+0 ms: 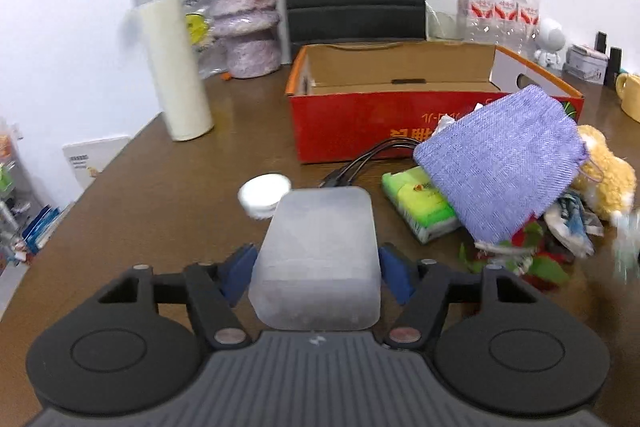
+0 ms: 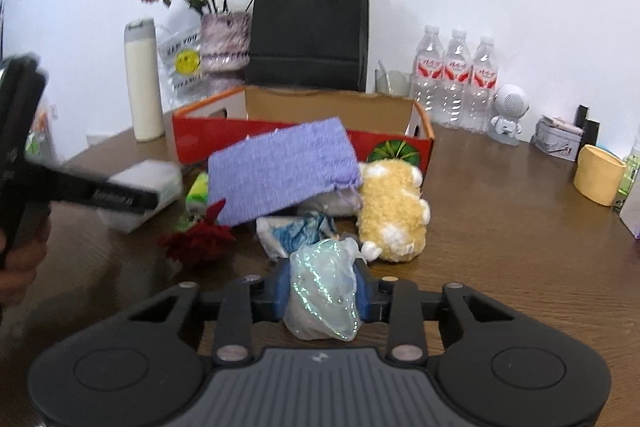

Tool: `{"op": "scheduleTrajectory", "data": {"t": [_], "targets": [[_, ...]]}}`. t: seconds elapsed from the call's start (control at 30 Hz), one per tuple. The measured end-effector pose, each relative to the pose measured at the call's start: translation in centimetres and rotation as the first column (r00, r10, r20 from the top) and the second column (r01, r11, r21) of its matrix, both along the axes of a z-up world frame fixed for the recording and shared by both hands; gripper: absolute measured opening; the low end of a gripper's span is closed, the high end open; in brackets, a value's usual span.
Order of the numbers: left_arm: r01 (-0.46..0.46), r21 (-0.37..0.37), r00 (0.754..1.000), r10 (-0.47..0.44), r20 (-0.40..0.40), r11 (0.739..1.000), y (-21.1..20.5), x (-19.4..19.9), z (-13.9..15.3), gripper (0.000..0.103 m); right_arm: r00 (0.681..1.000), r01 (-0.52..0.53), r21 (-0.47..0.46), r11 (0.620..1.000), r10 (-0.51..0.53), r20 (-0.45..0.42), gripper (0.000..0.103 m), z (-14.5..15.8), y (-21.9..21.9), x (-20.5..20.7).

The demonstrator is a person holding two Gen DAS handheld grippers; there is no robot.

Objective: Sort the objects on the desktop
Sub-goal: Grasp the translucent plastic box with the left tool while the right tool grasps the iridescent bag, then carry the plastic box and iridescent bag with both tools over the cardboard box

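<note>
My left gripper (image 1: 318, 267) is shut on a frosted translucent plastic box (image 1: 316, 255), held above the brown desk; in the right wrist view the box (image 2: 148, 187) shows at the left with the left gripper's arm. My right gripper (image 2: 323, 295) is shut on a crumpled iridescent plastic bag (image 2: 324, 291). An open red cardboard box (image 1: 400, 95) stands behind; it also shows in the right wrist view (image 2: 304, 135). A purple knitted pouch (image 1: 504, 163) (image 2: 280, 171) lies on a pile with a yellow plush toy (image 2: 390, 211), a green tissue pack (image 1: 420, 203) and a red fabric flower (image 2: 200, 235).
A white round lid (image 1: 264, 193) and black cables (image 1: 360, 163) lie before the red box. A cream bottle (image 1: 172, 67), a vase of dried flowers (image 1: 244, 23), a black paper bag (image 2: 308, 27), water bottles (image 2: 456, 83), a white figurine (image 2: 508, 115) and a yellow cup (image 2: 598, 179) stand around.
</note>
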State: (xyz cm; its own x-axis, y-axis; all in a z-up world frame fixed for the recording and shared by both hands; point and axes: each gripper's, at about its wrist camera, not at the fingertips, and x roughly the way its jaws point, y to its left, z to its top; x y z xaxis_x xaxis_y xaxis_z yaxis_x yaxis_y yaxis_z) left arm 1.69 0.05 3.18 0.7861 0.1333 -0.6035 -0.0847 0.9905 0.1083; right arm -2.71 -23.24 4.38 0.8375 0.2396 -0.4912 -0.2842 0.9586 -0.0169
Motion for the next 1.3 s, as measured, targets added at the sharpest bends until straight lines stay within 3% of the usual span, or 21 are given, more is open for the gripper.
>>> {"op": "scheduleTrajectory", "data": {"t": [0.17,0.33,0.47,0.6,0.67,0.77,0.8,0.93,0.97,1.0,1.03,1.07,1.17,1.3], "targets": [[-0.014,-0.005,1.0,0.014,0.011,1.0,0.1,-5.2,0.8,0.068,0.997,-0.051,-0.012,0.999,0.052,0.058,0.032,2.1,0.7,-1.6],[-0.009,0.015,1.0,0.009,-0.004,1.0,-1.0,-8.2,0.2,0.069,0.994,-0.107,-0.098,0.989,0.108,0.007,0.033,0.7,3.2,-3.1],[0.015,0.025,1.0,-0.015,-0.022,1.0,-1.8,-9.6,-0.8,0.069,0.988,-0.153,-0.077,0.985,0.151,-0.039,0.036,-0.1,3.8,-4.6],[0.08,-0.059,0.997,-0.081,-0.005,0.995,-1.4,-10.4,0.1,0.085,0.993,-0.115,-0.126,0.985,0.114,-0.019,0.05,-0.4,3.7,-5.4],[0.088,-0.084,0.996,-0.089,0.0,0.993,-1.1,-10.0,0.5,0.085,0.996,-0.082,-0.141,0.987,0.085,0.015,0.059,0.1,3.4,-5.6],[0.059,-0.082,0.998,-0.061,-0.029,0.995,-0.6,-8.6,0.4,0.087,0.996,-0.081,-0.089,0.993,0.083,0.026,0.077,0.8,2.6,-5.6],[0.047,-0.083,0.998,-0.05,-0.039,0.995,-0.5,-8.2,0.2,0.086,0.997,-0.075,-0.088,0.993,0.077,0.024,0.077,0.8,2.5,-5.5],[0.041,-0.107,0.997,-0.049,-0.065,0.993,0.2,-7.2,-0.5,0.084,0.996,-0.079,-0.124,0.989,0.083,0.027,0.071,0.4,2.5,-5.5],[0.041,-0.124,0.996,-0.05,-0.071,0.991,0.4,-7.0,-0.7,0.084,0.996,-0.086,-0.128,0.988,0.09,0.02,0.063,0.2,2.5,-5.4],[0.038,-0.135,0.996,-0.049,-0.08,0.99,0.5,-6.8,-0.9,0.077,0.996,-0.092,-0.132,0.987,0.092,0.001,0.057,-0.2,2.5,-5.2],[0.038,-0.14,0.995,-0.05,-0.086,0.989,0.6,-6.7,-1.2,0.072,0.996,-0.091,-0.131,0.987,0.089,-0.024,0.042,-0.6,2.6,-4.9],[0.039,-0.143,0.995,-0.052,-0.087,0.989,0.6,-6.7,-1.3,0.067,0.996,-0.09,-0.123,0.988,0.085,-0.04,0.039,-0.9,2.5,-4.7],[0.057,-0.11,0.996,-0.064,-0.065,0.992,0.2,-7.0,-1.4,0.067,0.995,-0.09,-0.112,0.99,0.086,-0.043,0.037,-1.4,2.3,-4.4],[0.047,-0.118,0.997,-0.053,-0.048,0.992,-0.1,-7.5,-1.0,0.066,0.994,-0.076,-0.066,0.995,0.071,-0.08,0.032,-1.6,1.9,-3.6]]}}
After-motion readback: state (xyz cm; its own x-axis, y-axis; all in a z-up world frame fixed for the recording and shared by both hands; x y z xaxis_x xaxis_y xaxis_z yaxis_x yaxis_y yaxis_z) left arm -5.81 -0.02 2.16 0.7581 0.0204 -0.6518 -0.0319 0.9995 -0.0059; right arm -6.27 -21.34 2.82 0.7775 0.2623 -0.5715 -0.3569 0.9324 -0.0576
